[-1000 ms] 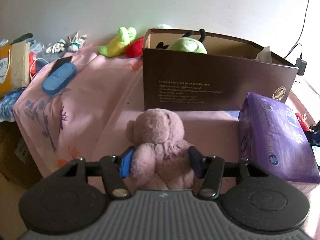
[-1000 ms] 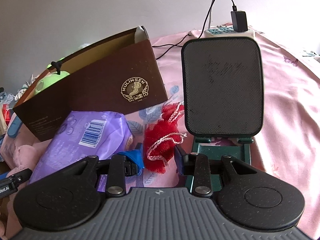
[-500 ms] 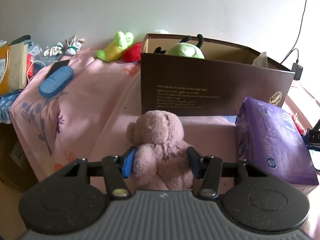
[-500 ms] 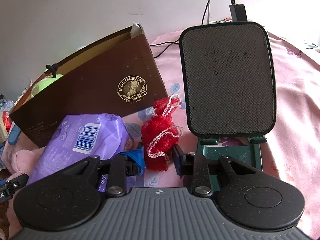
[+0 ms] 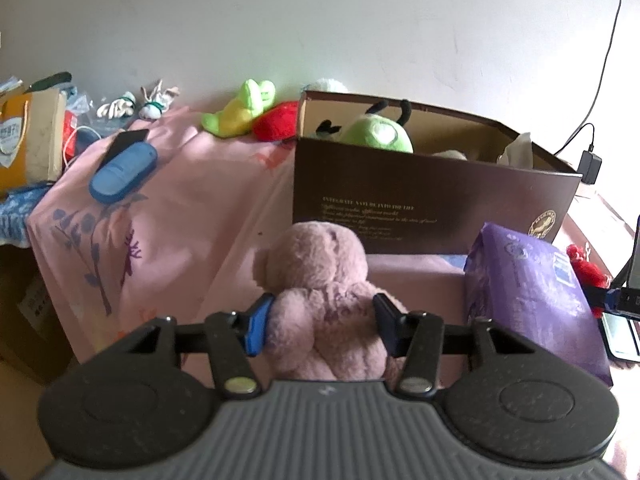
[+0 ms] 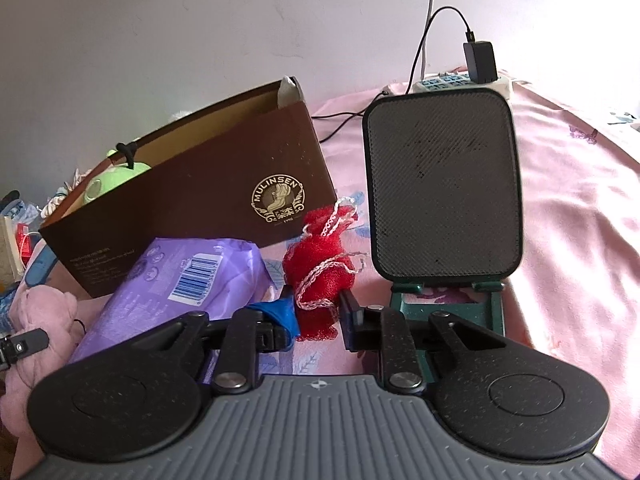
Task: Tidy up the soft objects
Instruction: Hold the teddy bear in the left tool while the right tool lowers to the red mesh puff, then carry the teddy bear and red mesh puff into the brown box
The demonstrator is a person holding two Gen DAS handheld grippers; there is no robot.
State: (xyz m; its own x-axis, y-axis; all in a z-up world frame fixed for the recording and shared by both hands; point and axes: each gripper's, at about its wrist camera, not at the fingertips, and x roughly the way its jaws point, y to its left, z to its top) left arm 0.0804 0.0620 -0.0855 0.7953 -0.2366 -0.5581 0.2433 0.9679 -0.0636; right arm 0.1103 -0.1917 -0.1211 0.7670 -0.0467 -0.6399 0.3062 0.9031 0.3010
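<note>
A blue case [image 5: 122, 170] lies on the pink cloth [image 5: 192, 208] beside a dark phone [image 5: 128, 138]. A black charger [image 6: 480, 62] sits plugged into a power strip [image 6: 452, 80] (behind the upright mesh panel [image 6: 442, 196]).

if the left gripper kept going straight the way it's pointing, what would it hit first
Probably the brown box. The left gripper is shut on the pink teddy, and the box's near wall stands right beyond it, though depth is hard to judge.
</note>
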